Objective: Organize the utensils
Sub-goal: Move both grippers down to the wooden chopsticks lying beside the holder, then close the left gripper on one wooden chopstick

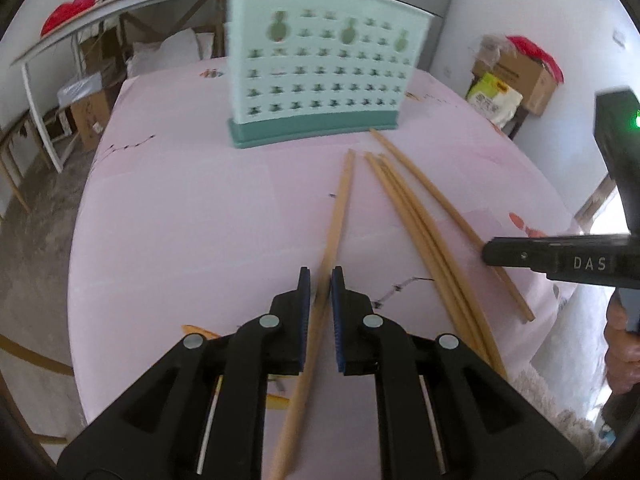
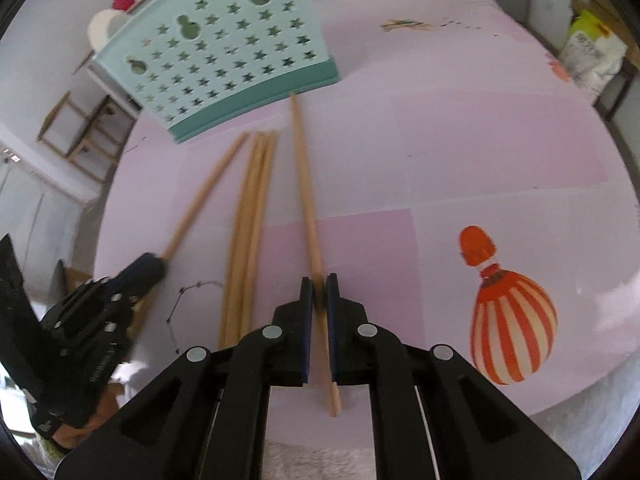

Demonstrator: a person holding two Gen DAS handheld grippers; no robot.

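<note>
Several wooden chopsticks lie on a pink tablecloth (image 1: 180, 208) in front of a mint-green utensil holder (image 1: 324, 68) with star-shaped holes, also in the right wrist view (image 2: 224, 52). My left gripper (image 1: 320, 284) is shut on one chopstick (image 1: 338, 216) that points toward the holder. My right gripper (image 2: 319, 292) is shut on another chopstick (image 2: 306, 184), whose tip reaches the holder's base. A bundle of chopsticks (image 1: 416, 220) lies between the two, also in the right wrist view (image 2: 250, 216). The right gripper shows at the right edge of the left wrist view (image 1: 486, 254).
The tablecloth has a red-and-white striped balloon print (image 2: 512, 328). Cardboard boxes and bags (image 1: 508, 80) stand beyond the table at the right. A white shelf (image 1: 52, 80) with boxes stands at the left.
</note>
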